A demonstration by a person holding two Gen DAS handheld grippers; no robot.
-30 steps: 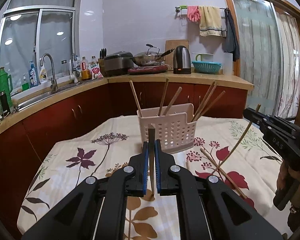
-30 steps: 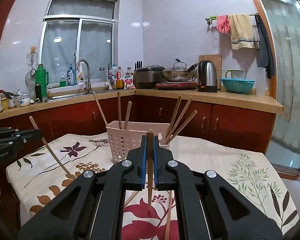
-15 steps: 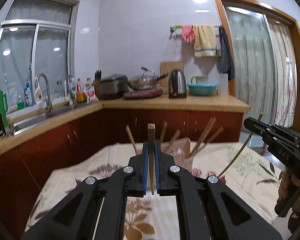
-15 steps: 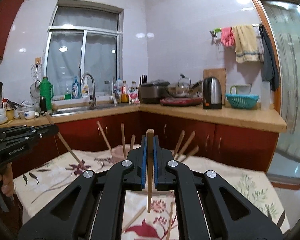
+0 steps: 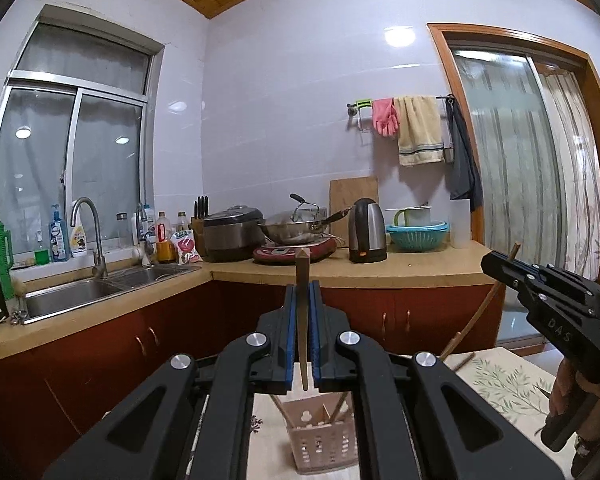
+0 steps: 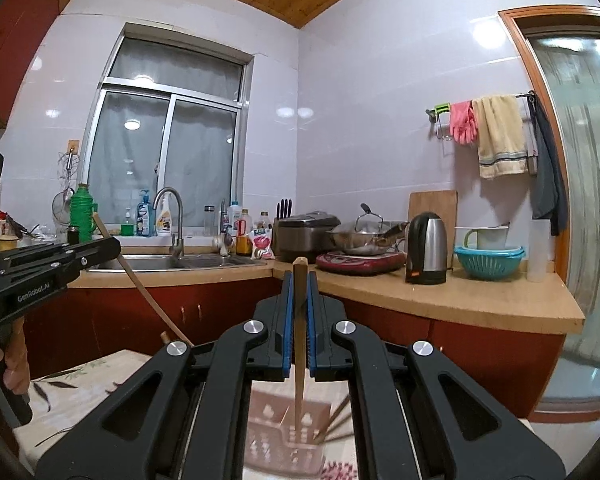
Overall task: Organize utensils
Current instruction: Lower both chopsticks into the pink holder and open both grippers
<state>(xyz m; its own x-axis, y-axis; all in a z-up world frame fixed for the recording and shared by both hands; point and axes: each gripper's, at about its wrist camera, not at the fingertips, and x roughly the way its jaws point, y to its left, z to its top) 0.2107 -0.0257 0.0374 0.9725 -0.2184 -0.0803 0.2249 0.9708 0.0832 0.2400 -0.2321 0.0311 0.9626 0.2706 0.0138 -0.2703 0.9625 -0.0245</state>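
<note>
1. The left gripper [image 5: 302, 304] has its jaws closed tight on a wooden chopstick [image 5: 302, 320], which stands upright between the blue pads with its squared top poking above them.
2. The right gripper [image 6: 299, 300] is likewise clamped on a second chopstick [image 6: 299, 340], held upright, its lower end hanging over the basket below.
3. Under both grippers sits the pale slotted utensil basket [image 5: 324, 446] on the floral tablecloth [image 5: 508, 380]; several chopsticks lean inside it.
4. In the left wrist view, the right gripper shows at the right edge with its chopstick slanting down toward the table; a hand [image 5: 580, 404] grips its handle.
5. Beyond the table runs a wooden counter [image 6: 440, 292] with red cabinets, carrying a kettle [image 6: 426, 248], a wok [image 6: 364, 240], a rice cooker [image 6: 306, 234] and a sink [image 5: 80, 292] under the window.
</note>
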